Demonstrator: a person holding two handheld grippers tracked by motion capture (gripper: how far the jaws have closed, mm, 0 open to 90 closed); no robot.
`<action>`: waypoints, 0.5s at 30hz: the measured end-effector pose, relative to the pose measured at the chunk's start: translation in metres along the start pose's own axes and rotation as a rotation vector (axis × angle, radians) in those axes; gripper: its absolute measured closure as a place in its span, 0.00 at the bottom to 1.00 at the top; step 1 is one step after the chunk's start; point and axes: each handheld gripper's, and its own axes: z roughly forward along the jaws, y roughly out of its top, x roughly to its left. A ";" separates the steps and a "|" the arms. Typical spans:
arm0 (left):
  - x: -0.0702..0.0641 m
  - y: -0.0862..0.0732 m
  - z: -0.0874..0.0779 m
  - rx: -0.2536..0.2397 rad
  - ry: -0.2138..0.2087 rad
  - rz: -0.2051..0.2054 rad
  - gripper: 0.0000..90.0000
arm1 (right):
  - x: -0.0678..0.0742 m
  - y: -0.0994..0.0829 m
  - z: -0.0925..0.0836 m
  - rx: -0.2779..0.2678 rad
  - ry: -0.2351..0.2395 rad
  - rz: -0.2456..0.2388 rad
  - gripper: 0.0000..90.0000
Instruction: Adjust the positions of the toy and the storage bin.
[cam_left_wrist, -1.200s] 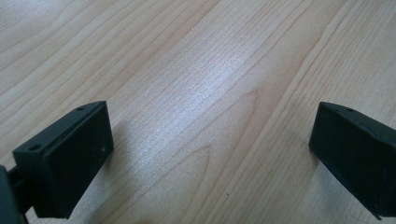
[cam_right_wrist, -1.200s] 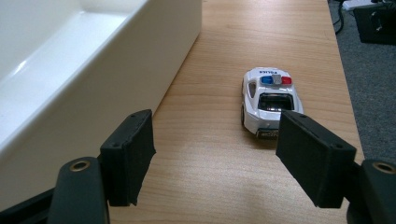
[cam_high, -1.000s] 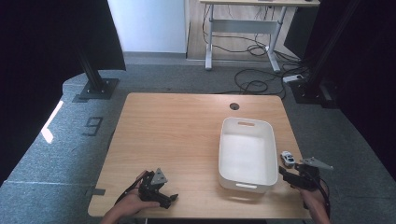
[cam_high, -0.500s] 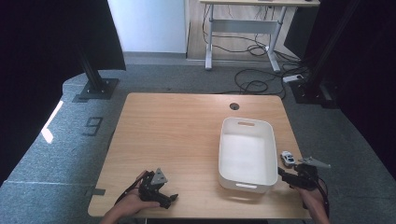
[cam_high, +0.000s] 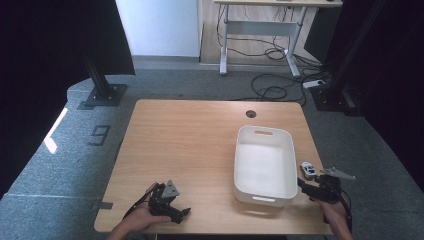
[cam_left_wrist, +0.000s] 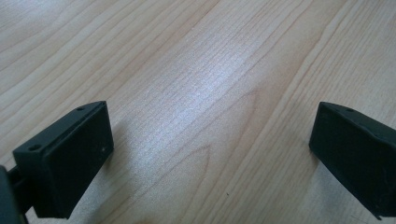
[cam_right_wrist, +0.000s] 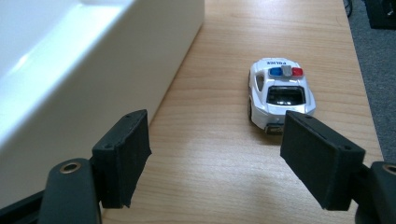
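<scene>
A small white toy police car (cam_right_wrist: 279, 95) with red and blue roof lights stands on the wooden table (cam_high: 190, 145), just right of a white plastic tub (cam_high: 264, 129). In the high view the car (cam_high: 308, 170) sits close to the table's right edge. My right gripper (cam_right_wrist: 215, 135) lies low on the table just short of the car, open. Its jaws have just been opening, with bare wood between them and the right jaw close behind the car's rear. My left gripper (cam_high: 181, 214) rests near the front left edge, open over bare wood (cam_left_wrist: 210, 135).
The tub's white side wall (cam_right_wrist: 93, 79) runs right beside my right gripper's left jaw. A round cable hole (cam_high: 251, 114) sits behind the tub. Grey floor drops away past the right edge (cam_right_wrist: 373, 93). A desk frame and cables (cam_high: 270, 90) stand beyond the table.
</scene>
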 end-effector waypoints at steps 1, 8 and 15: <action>0.000 0.000 0.000 0.000 0.000 0.000 0.00 | 0.001 0.001 -0.001 -0.003 -0.004 0.002 0.26; 0.000 0.000 0.000 0.001 0.001 0.000 0.00 | 0.004 0.005 -0.008 -0.041 -0.006 0.004 0.27; 0.000 0.000 0.000 0.000 0.000 0.000 0.00 | 0.005 0.009 -0.013 -0.068 0.004 0.008 0.27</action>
